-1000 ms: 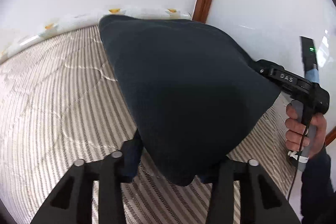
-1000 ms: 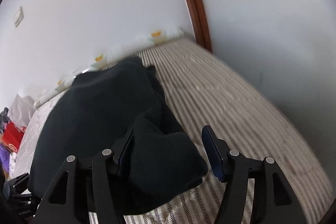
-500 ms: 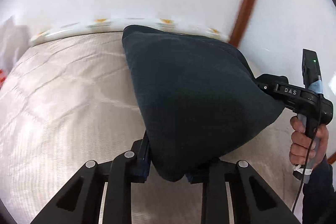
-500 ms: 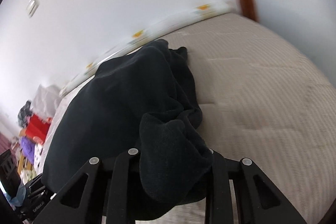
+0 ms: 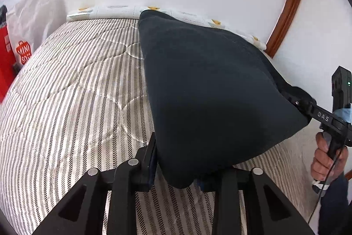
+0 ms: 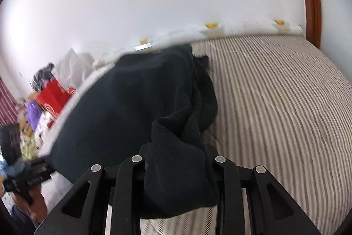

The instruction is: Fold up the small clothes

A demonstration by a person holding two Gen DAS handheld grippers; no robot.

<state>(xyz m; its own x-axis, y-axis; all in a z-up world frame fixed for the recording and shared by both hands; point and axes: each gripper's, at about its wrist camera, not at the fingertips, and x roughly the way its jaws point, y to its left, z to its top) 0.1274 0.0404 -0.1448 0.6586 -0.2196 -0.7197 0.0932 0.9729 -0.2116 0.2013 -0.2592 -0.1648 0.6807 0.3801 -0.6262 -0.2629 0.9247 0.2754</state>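
Note:
A dark navy garment (image 5: 209, 91) hangs stretched between my two grippers above a striped mattress (image 5: 77, 102). My left gripper (image 5: 178, 169) pinches its near corner; the jaws are easing open with the cloth still pressed between the pads. In the left wrist view the right gripper (image 5: 297, 98) holds the far corner, with a hand (image 5: 325, 158) on its handle. In the right wrist view my right gripper (image 6: 178, 160) clamps a bunched fold of the garment (image 6: 136, 107), its jaws also opening slightly. The left gripper (image 6: 44, 166) shows at the lower left there.
The mattress (image 6: 275, 102) runs to a white wall, with a patterned bolster (image 5: 114, 9) along its far edge. A wooden door frame (image 5: 288, 3) stands at the right. A white shopping bag (image 5: 30, 21) and a red bag (image 5: 4, 63) sit beyond the bed's left side.
The right gripper, open around the cloth a second ago, has shut on it. Both grippers have swung sideways over the bed with the garment, and the bags at the left have come into view.

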